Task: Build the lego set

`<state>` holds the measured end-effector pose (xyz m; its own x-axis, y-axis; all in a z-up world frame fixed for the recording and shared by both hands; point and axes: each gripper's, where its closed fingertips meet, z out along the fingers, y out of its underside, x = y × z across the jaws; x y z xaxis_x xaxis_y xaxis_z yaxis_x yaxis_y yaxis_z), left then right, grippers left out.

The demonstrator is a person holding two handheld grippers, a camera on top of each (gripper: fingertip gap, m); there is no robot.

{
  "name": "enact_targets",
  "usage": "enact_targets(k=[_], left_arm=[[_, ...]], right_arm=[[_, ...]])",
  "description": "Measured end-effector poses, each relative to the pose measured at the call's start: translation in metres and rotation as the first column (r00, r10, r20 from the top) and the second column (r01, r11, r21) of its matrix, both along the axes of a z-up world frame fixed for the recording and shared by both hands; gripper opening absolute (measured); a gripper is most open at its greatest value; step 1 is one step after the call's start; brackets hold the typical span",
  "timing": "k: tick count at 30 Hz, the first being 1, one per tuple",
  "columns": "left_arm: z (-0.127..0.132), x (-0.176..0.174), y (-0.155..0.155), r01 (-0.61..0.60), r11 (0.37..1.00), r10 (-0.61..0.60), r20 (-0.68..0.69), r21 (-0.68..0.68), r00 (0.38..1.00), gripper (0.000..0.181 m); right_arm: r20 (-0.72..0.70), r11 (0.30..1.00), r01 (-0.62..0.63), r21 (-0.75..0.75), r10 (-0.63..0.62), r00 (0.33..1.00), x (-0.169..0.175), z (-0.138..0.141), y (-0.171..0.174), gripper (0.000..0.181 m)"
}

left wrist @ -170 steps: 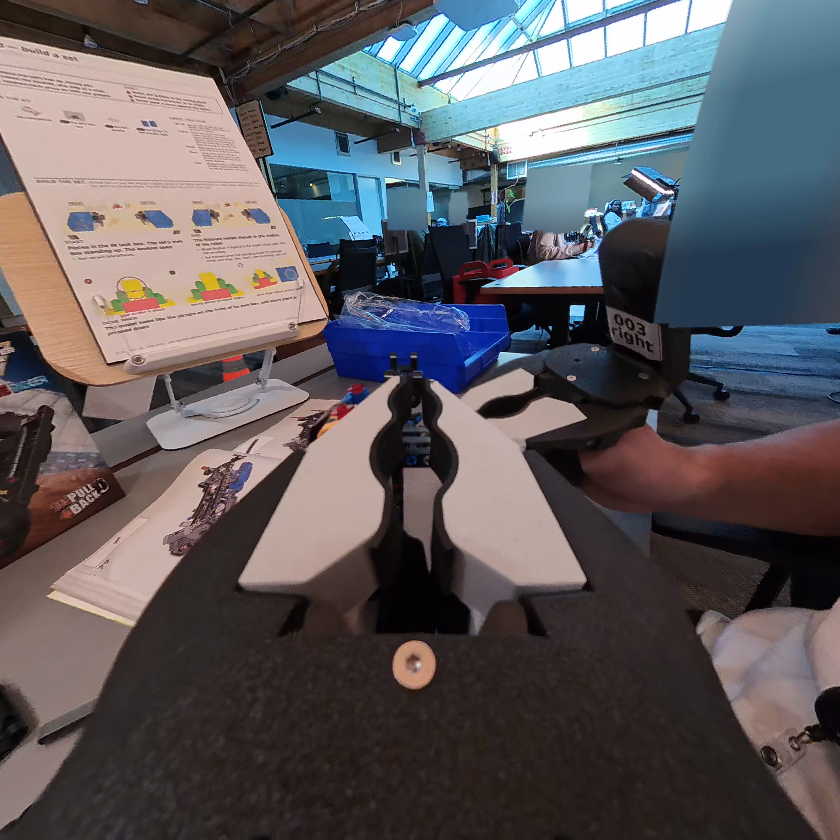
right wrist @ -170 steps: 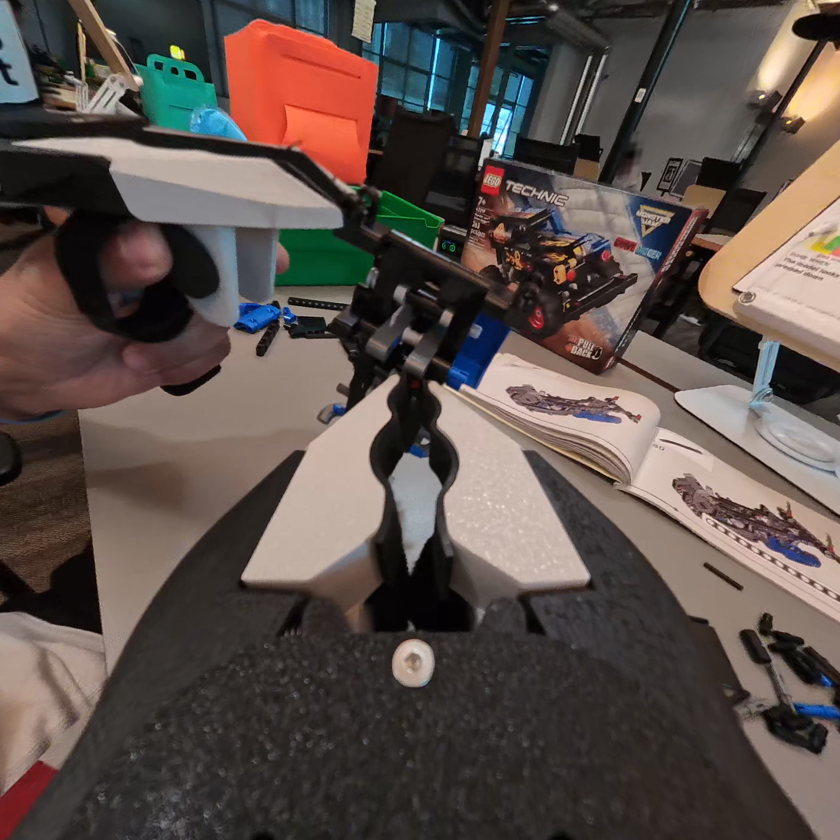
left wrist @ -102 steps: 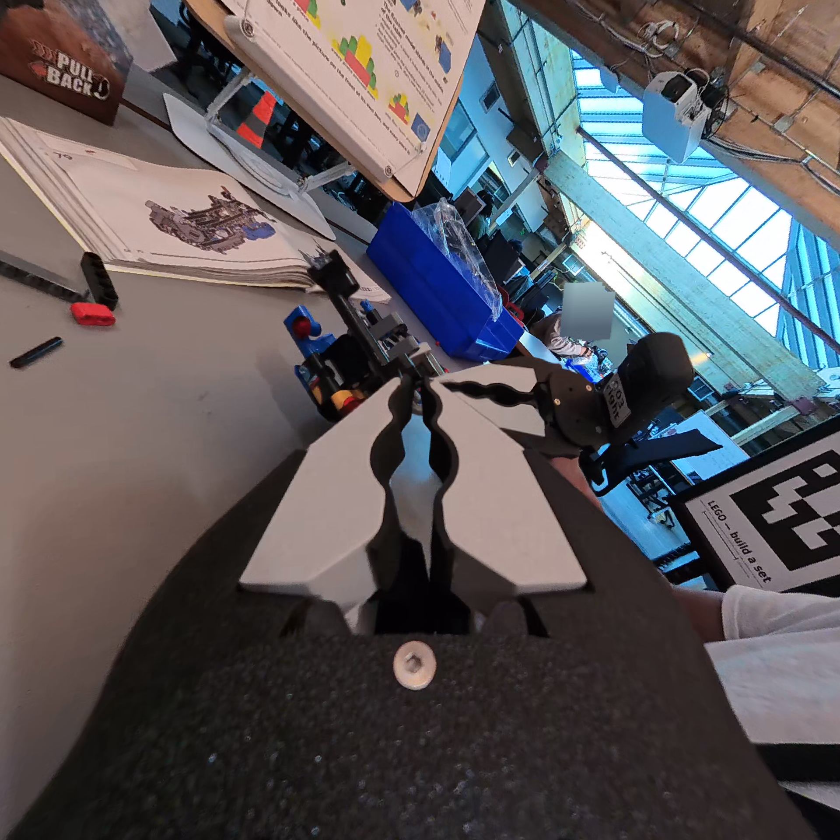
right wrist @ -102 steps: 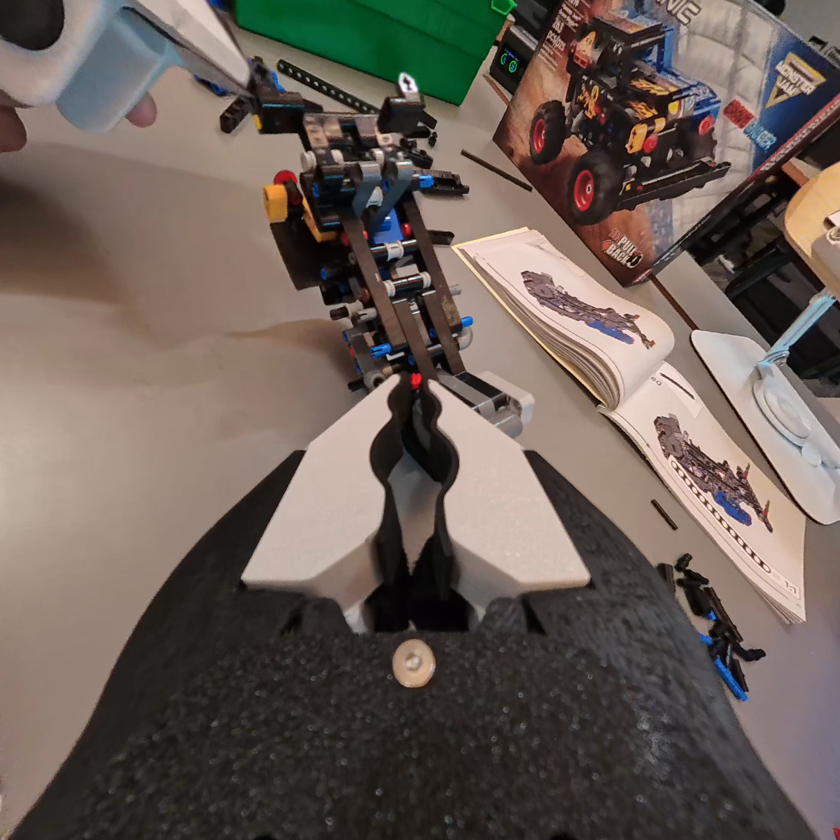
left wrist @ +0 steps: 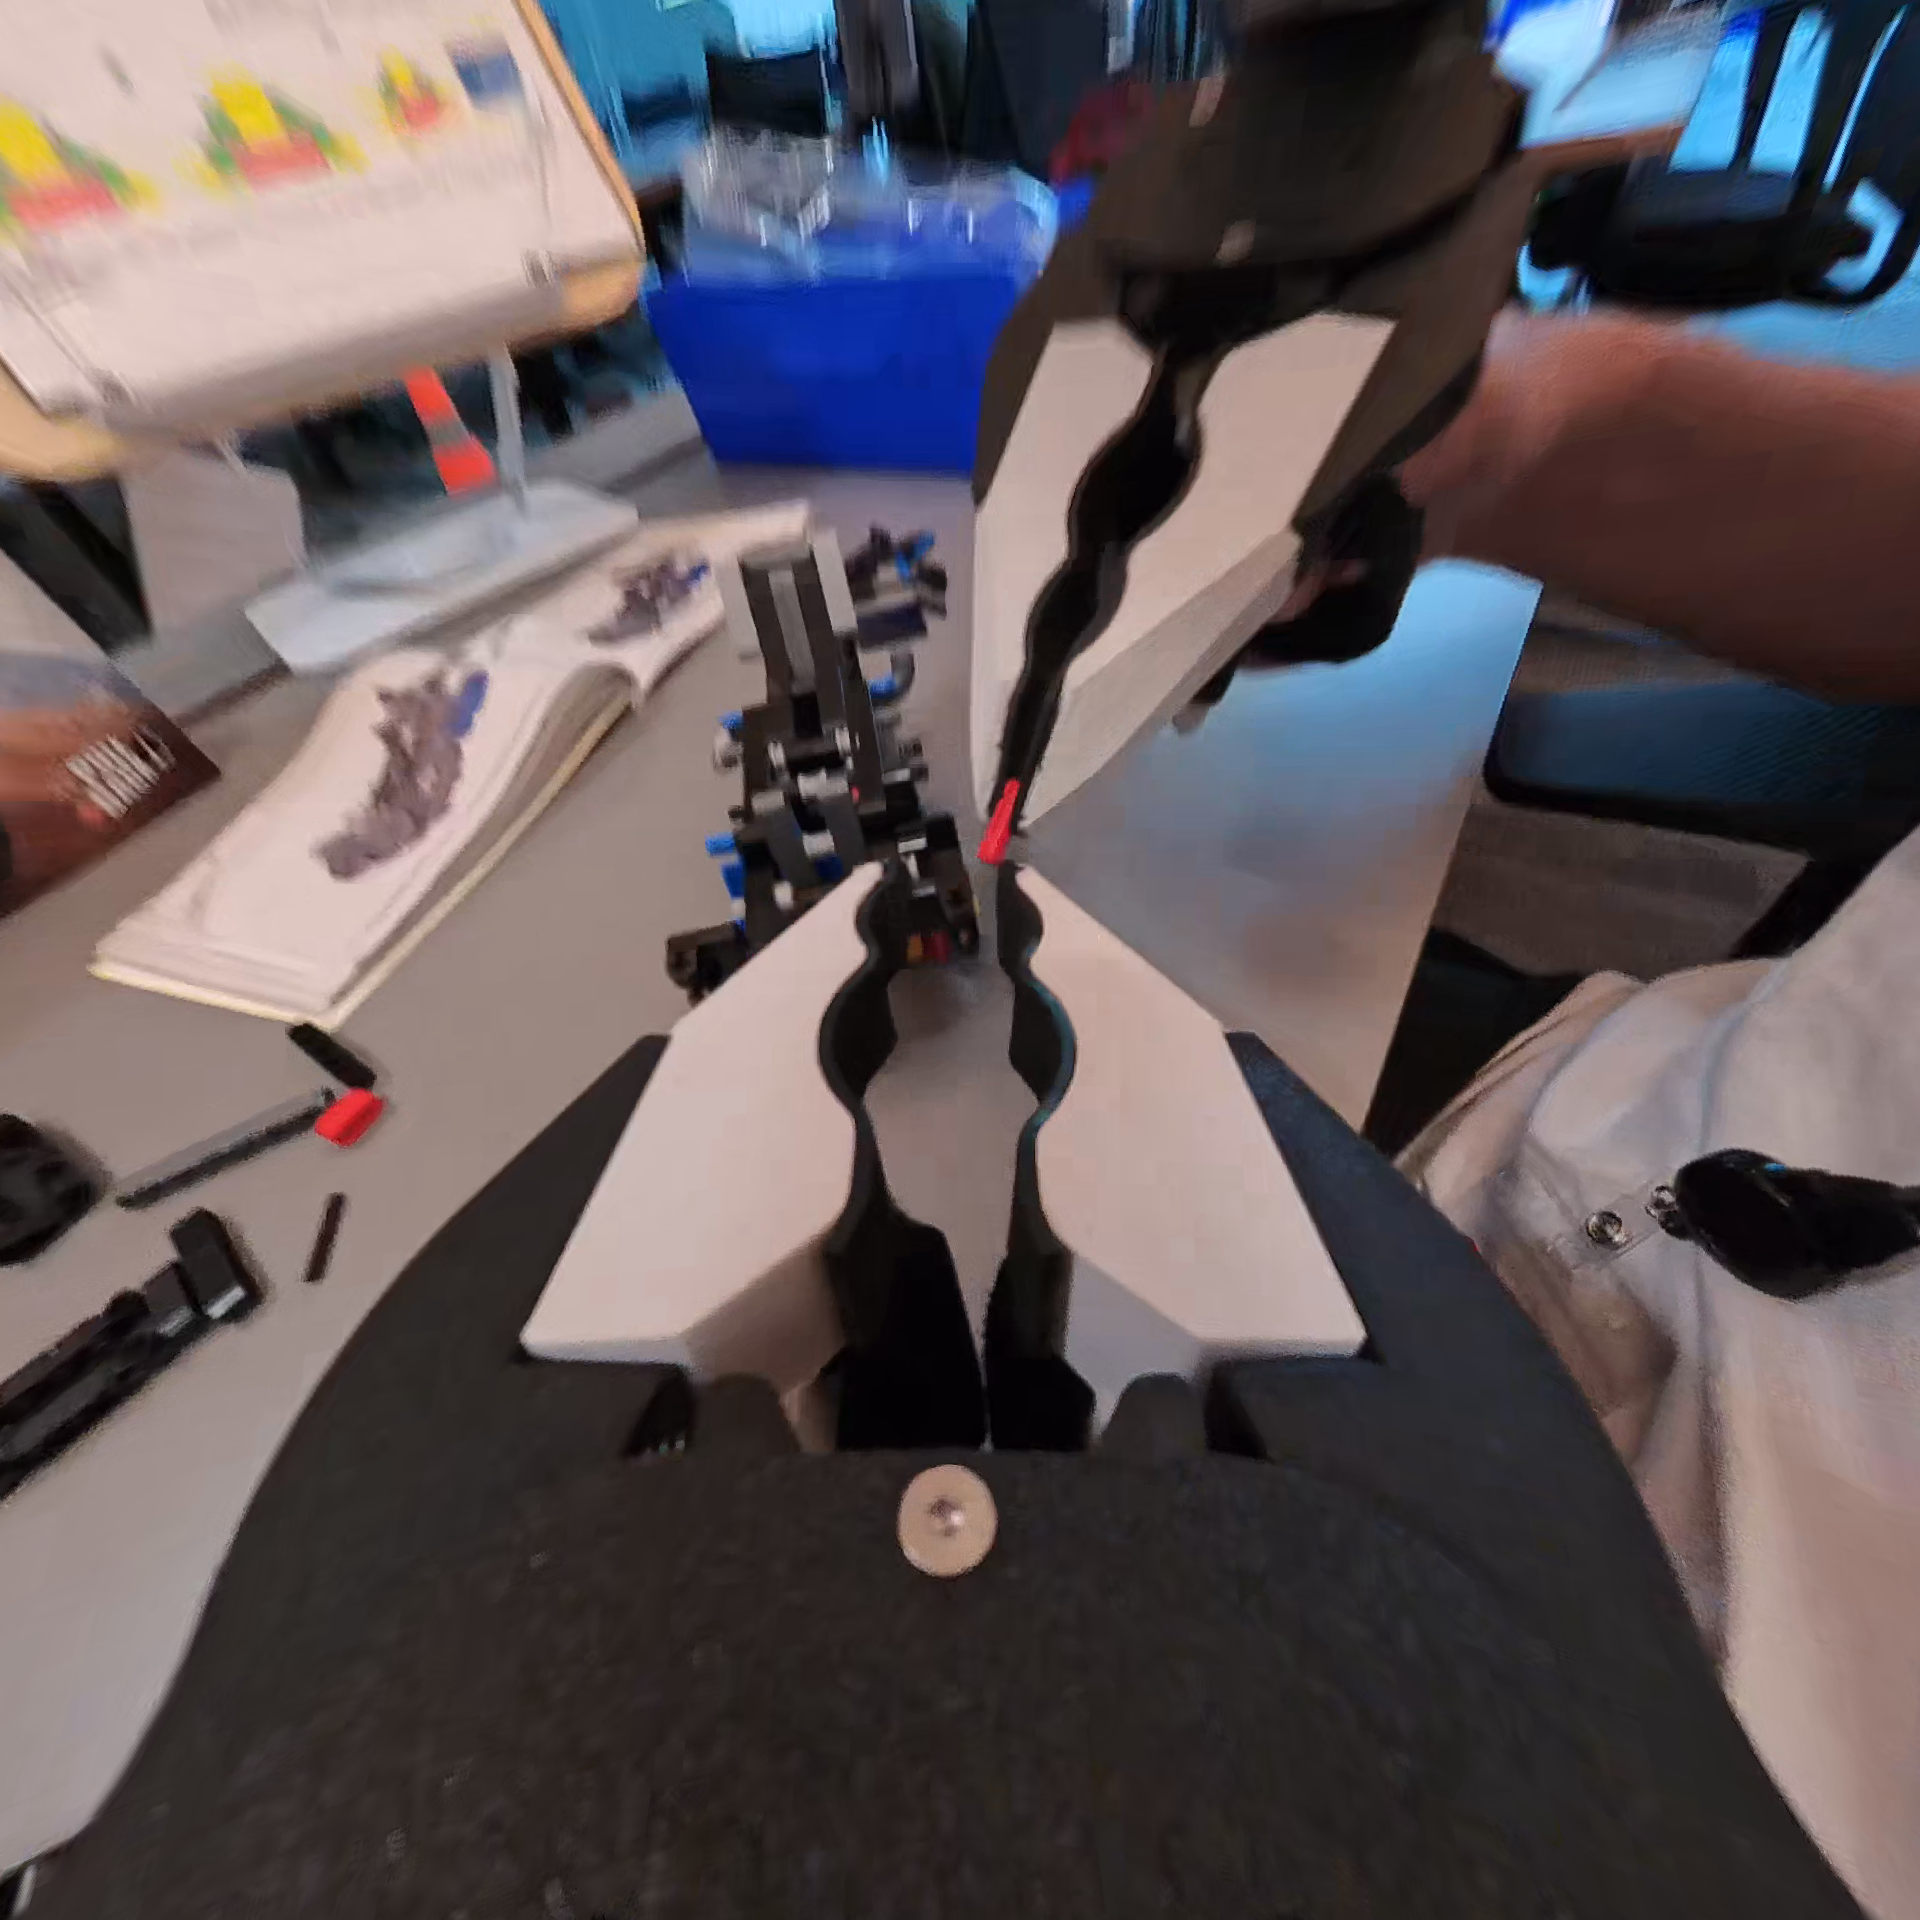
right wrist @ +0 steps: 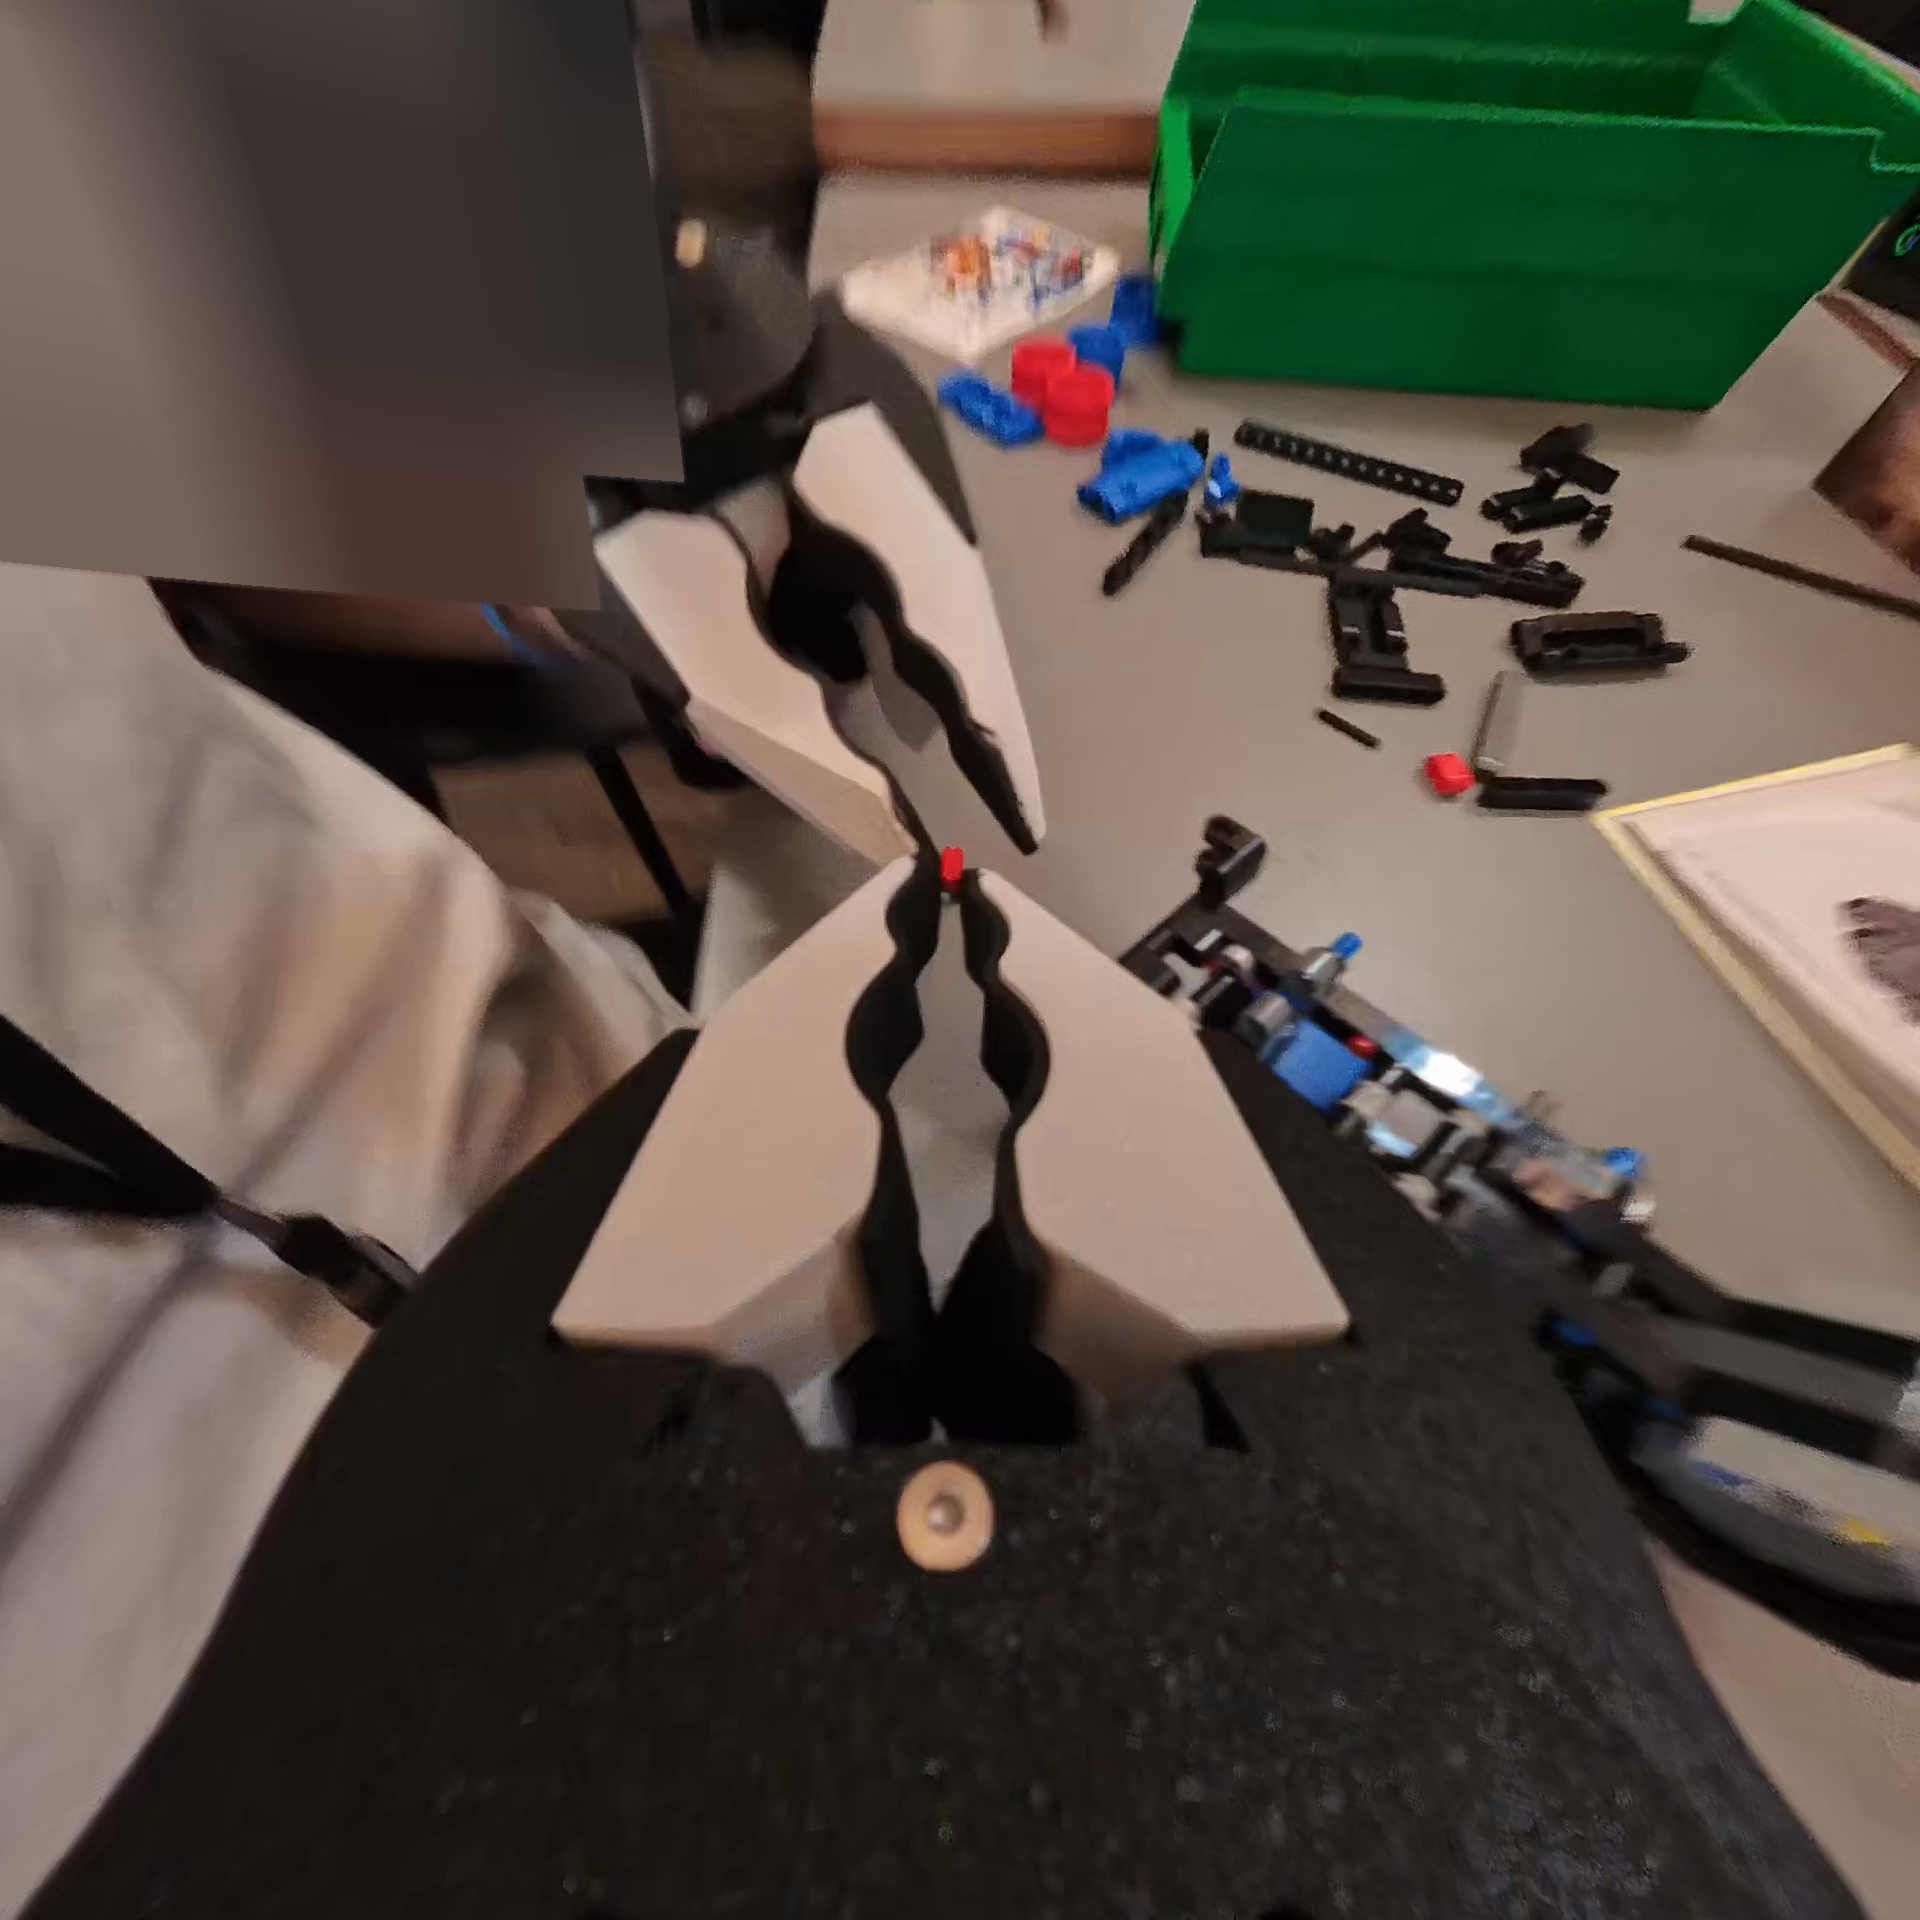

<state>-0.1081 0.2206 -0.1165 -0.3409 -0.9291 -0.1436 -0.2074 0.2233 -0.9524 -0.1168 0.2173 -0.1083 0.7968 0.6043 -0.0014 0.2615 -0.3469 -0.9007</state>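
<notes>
The right gripper (right wrist: pixel 948 878) pinches a tiny red pin (right wrist: pixel 950 864) at its very tips, jaws narrow around it. In the left wrist view the same pin (left wrist: pixel 1002 821) pokes out just above the chassis (left wrist: pixel 821 790), close to its near end. The left gripper (left wrist: pixel 940 883) is spread to a middling gap with nothing between its fingers; its tips hover just above the near end of the chassis, apart from it as far as the blur allows.

The chassis lies flat on the table (left wrist: pixel 499 1049), beside the open booklet (left wrist: pixel 416 748), with loose black parts (right wrist: pixel 1455 561) and a spare red piece (right wrist: pixel 1448 773) farther off beyond it.

The pin looks light, hard and slick, and so small that a slight twist could flick it out of the tips; it likely wants a grip across its middle, leaving the end free to enter a hole. The chassis is probably stiff along its beams but liable to pop apart at pinned joints, so it is best clamped on a solid black beam near the hole being filled, not on the thin blue axle ends.

A few seconds ago both grippers were clamped on the chassis, lifted off the table between them. Now it rests on the table, the left has let go, and the right carries the pin instead.
</notes>
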Motion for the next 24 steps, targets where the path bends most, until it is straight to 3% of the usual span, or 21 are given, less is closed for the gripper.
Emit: enact_targets(k=[3,8,14,24], left_arm=[[0.013,-0.010,-0.007,0.030,0.998,-0.036,0.123,0.054,0.992,0.010],[0.026,-0.019,-0.019,0.099,0.991,-0.118,0.223,0.095,0.968,0.010],[0.029,-0.022,-0.028,0.168,0.977,-0.195,0.231,0.134,0.953,0.008],[0.026,-0.027,-0.032,0.213,0.969,-0.234,0.199,0.122,0.952,0.003]], right_arm=[[-0.324,1.000,-0.009,0.006,0.010,0.946,-0.007,0.013,-0.005,0.003],[-0.533,0.996,-0.079,-0.031,0.050,0.844,-0.012,0.014,-0.014,0.003],[-0.647,0.987,-0.161,-0.026,0.107,0.755,-0.019,0.021,-0.019,0.003],[-0.706,0.970,-0.241,-0.044,0.140,0.694,-0.027,0.018,-0.021,0.003]])
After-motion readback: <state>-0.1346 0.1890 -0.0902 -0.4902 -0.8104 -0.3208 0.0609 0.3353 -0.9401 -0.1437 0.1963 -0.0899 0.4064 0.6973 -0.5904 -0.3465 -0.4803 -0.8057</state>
